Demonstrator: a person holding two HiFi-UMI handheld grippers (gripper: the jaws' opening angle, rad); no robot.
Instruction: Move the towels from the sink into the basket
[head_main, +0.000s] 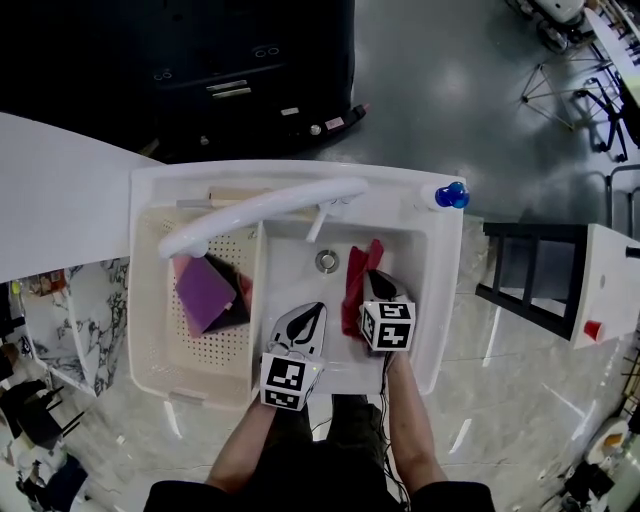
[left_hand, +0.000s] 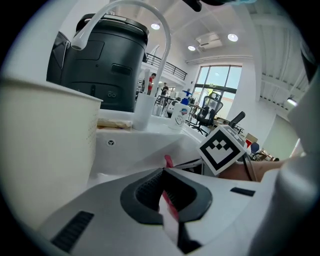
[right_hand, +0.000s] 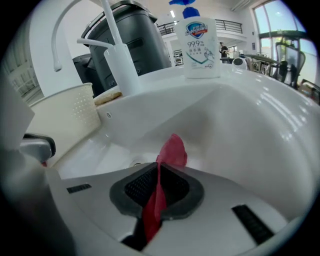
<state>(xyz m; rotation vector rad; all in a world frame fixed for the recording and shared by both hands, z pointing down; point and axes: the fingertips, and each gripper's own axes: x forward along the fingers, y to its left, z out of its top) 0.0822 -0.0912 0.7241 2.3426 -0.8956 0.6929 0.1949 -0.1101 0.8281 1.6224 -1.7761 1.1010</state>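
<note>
Big picture first: the white sink (head_main: 428, 262) fills the middle, with the perforated basket (head_main: 150, 310) sitting just beside it on the left. The curved faucet (head_main: 270, 205) arcs across from the sink's back edge over the basket's far corner.

In the basin, a red towel (head_main: 356, 282) lies just right of the drain (head_main: 326, 261). This looks like the pick-up step. The right gripper (right_hand: 159, 172) has its jaws pressed together on a fold of that towel, and red cloth stands up through them.

The left gripper (left_hand: 164, 172) sits near the basin's front wall, closer to the basket. Its jaws are also together, pinching a thin red strip with a white tag. That's probably an edge of the same towel, though I can't be certain.

Next, I'd say, it's a lift clear of the basin, then a carry leftwards over the wall between sink and basket, and only then a release.

In the way are that dividing wall and the faucet overhead. The limp towel may also drag on the wall if it isn't raised high enough.

A purple towel (head_main: 205, 293) is already in the basket, with a darker one tucked beside it. A blue-capped soap bottle (head_main: 450, 195) stands on the sink's far right corner, well clear of the route.
</note>
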